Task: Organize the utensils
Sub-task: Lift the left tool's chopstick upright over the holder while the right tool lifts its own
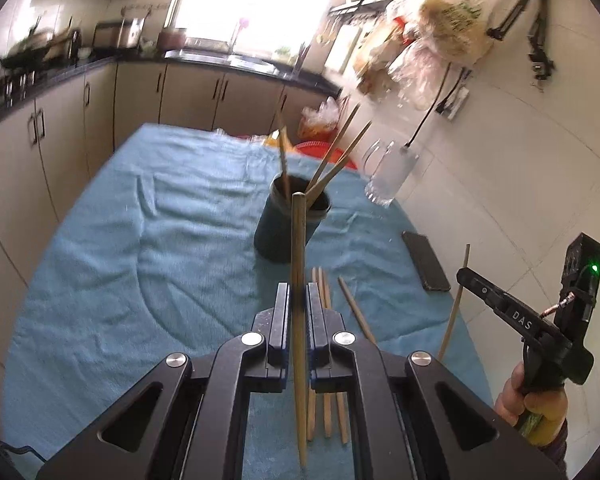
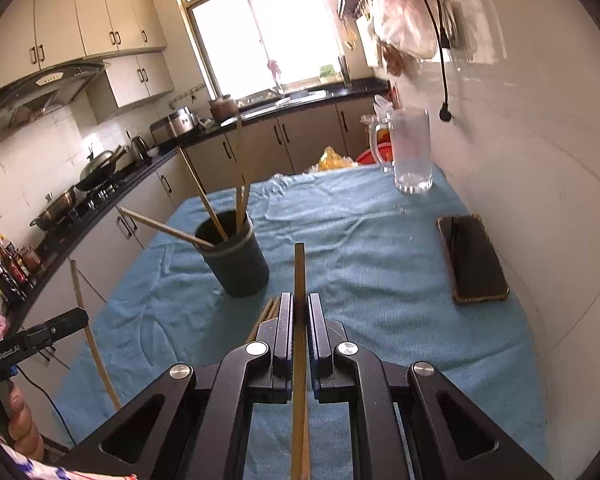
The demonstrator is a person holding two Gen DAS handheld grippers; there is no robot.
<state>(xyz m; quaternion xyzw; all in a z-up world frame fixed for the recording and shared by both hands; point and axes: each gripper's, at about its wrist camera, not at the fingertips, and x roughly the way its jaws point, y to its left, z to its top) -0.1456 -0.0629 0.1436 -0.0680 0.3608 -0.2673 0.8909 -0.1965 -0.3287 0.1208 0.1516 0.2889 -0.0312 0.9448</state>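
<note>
My left gripper (image 1: 298, 288) is shut on a wooden chopstick (image 1: 298, 240) that stands nearly upright between its pads, in front of the dark round holder (image 1: 276, 236). The holder has several chopsticks leaning in it. Loose chopsticks (image 1: 354, 308) lie on the blue towel (image 1: 140, 240) just beyond my fingers. In the right wrist view my right gripper (image 2: 300, 298) is shut on another chopstick (image 2: 299, 272), with the holder (image 2: 240, 268) ahead to the left. Each gripper shows in the other's view: the right gripper (image 1: 462, 274) at the right and the left gripper (image 2: 85, 314) at the left.
A black phone (image 2: 472, 260) lies near the towel's right edge by the white tiled wall. A clear glass mug (image 2: 412, 152) stands at the far right corner. Kitchen cabinets and a counter with pots run along the left and the back.
</note>
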